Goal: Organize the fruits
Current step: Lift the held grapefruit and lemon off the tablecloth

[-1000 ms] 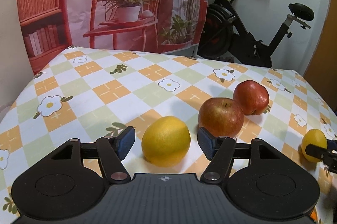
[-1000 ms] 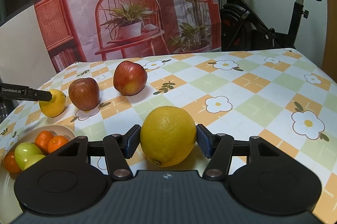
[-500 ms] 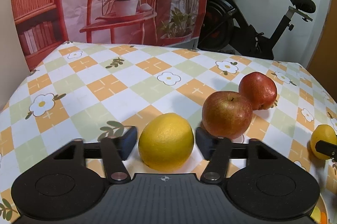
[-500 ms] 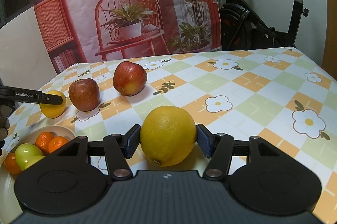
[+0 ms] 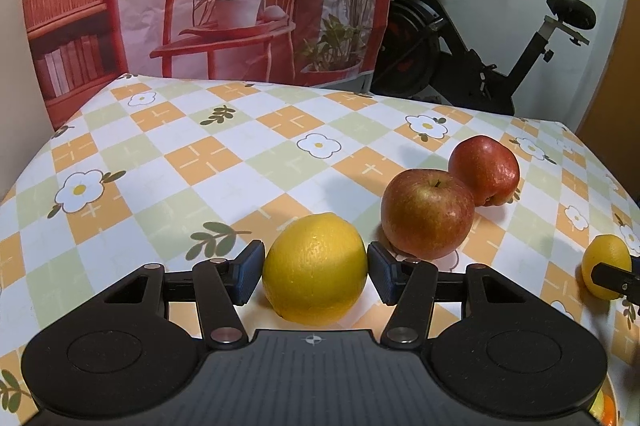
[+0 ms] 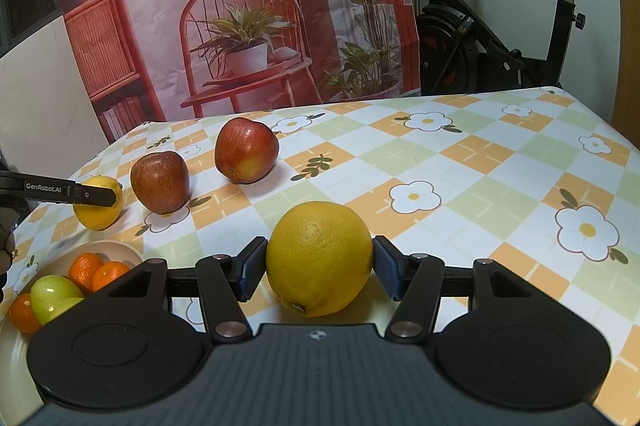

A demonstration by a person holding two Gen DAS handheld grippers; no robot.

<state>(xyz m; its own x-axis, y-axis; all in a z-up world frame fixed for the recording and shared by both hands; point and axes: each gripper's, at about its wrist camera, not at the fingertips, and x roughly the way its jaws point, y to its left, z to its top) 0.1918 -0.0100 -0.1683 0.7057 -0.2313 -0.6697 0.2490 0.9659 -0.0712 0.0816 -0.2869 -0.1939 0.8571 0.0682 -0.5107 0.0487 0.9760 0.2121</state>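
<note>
The left gripper (image 5: 315,276) was clamped on a yellow lemon (image 5: 315,268), both pads pressed to its sides, the fruit low over or resting on the checked tablecloth (image 5: 192,162) — which of the two could not be told. The right gripper (image 6: 319,268) gripped a larger orange-yellow citrus (image 6: 319,258) the same way, its pads tight against the rind, near the front of the table.

Just beyond the lemon stood a red apple (image 5: 427,214), and behind it, touching or nearly so, a second red apple (image 5: 484,170). From the right wrist view the lemon and the two apples formed a slanting row running away from the camera, apart from one another, which read as sorting already under way.

At the lower left of that view sat a cream bowl (image 6: 116,250) holding several small mandarins (image 6: 98,268) and a green fruit (image 6: 54,294), so part of the fruit was still heaped together. A judgement only: the task looked roughly midway — the apples laid out, two citrus in hand and not yet released, the bowl's contents still to be dealt with.

Behind the table hung a printed backdrop (image 6: 240,6) of a red chair and plants, with an exercise bike (image 6: 500,26) to its right.
</note>
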